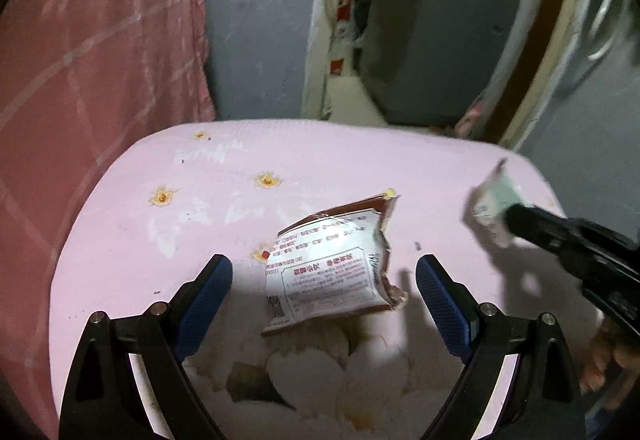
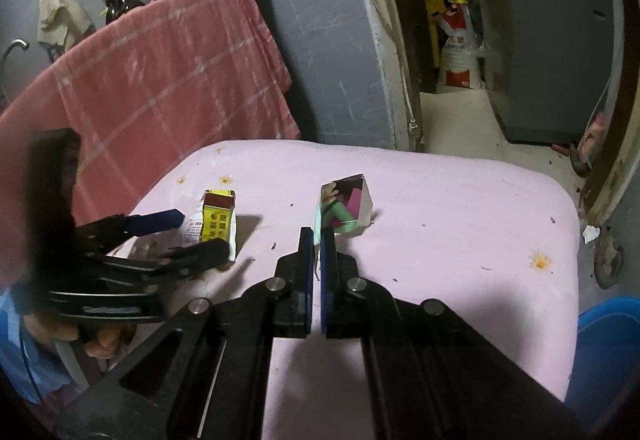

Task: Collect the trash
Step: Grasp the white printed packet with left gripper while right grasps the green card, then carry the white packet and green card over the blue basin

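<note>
Left wrist view: left gripper (image 1: pixel 324 290) spread wide, empty, straddling the torn packet (image 1: pixel 332 268) on the pink table (image 1: pixel 168 232), packet's long axis running away between the fingers.

Right wrist view: right gripper (image 2: pixel 317 240) clenched on a small wrapper (image 2: pixel 345 206); pinch point hidden.

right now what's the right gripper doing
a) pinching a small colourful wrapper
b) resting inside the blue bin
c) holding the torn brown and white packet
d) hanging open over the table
a: the right gripper has its jaws shut on the small colourful wrapper, while the torn brown and white packet lies on the pink table between the open jaws of the left gripper.
</note>
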`<state>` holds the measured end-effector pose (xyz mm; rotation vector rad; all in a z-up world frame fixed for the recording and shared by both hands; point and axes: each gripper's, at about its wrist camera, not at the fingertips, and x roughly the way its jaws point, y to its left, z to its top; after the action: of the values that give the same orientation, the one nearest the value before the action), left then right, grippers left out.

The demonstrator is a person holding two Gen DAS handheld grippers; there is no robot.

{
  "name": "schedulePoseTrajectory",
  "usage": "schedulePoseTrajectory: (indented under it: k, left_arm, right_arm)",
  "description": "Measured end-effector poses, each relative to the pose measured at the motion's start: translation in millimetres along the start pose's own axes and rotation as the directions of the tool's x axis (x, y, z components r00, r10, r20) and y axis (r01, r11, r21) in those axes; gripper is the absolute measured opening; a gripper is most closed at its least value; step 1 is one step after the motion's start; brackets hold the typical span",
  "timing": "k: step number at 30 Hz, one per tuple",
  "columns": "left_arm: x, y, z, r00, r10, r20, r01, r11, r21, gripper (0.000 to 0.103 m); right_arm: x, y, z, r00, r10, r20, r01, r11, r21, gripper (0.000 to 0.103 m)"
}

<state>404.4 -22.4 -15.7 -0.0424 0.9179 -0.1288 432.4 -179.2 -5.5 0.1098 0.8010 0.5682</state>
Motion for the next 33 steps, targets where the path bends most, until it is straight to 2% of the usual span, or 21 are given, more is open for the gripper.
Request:
schedulePoseTrajectory:
  k: [3, 5, 9, 16, 20, 23, 27, 30, 33]
  left_arm:
    - [3.7, -2.5, 3.1, 1.0, 0.017, -0.001, -0.017, 1.0, -0.017, 0.09]
    - [2.4, -1.7, 3.6, 1.0, 0.017, 0.009, -0.017, 1.0, -0.021, 0.077]
    - [-2.7, 2.7, 0.7, 1.0, -0.009, 0.022, 0.01, 0.999, -0.038, 0.058]
    - [-11.9, 1.9, -5.9, 0.998, -0.048, 0.049, 0.051, 0.997, -0.063, 0.056]
    - [-28.8, -2.8, -12.8, 0.991, -0.066, 0.12, 0.076, 0.994, -0.08, 0.055]
    - [-44.6, -9.4, -18.3, 0.978, -0.078, 0.194, 0.097, 0.991, -0.091, 0.055]
    - [-67.8, -18.9, -22.4, 0.95, -0.096, 0.297, 0.132, 0.986, -0.104, 0.055]
    - [-87.6, -31.4, -23.8, 0.924, -0.107, 0.368, 0.152, 0.984, -0.095, 0.055]
    - [-103.6, -43.4, -22.9, 0.899, -0.116, 0.422, 0.158, 0.985, -0.066, 0.055]
  right_arm:
    - [-0.6, 2.9, -0.3, 1.0, -0.004, 0.007, 0.004, 1.0, -0.009, 0.003]
    - [-1.1, 4.2, -0.3, 1.0, -0.005, 0.013, 0.006, 1.0, -0.015, 0.003]
    - [-5.0, 4.8, -1.0, 1.0, -0.015, 0.028, 0.015, 1.0, -0.018, 0.003]
    - [-17.6, 11.0, -4.4, 0.996, -0.051, 0.075, 0.054, 0.998, -0.035, 0.003]
    - [-36.4, 11.7, -7.6, 0.988, -0.057, 0.147, 0.063, 0.997, -0.035, 0.003]
    - [-54.0, 12.3, -12.4, 0.976, -0.063, 0.208, 0.072, 0.997, -0.036, 0.003]
    - [-84.1, 12.6, -23.1, 0.949, -0.069, 0.307, 0.082, 0.996, -0.032, 0.003]
    - [-107.6, 15.8, -32.3, 0.919, -0.088, 0.385, 0.112, 0.993, -0.04, 0.003]
    - [-135.4, 19.5, -42.2, 0.877, -0.112, 0.468, 0.152, 0.987, -0.05, 0.003]
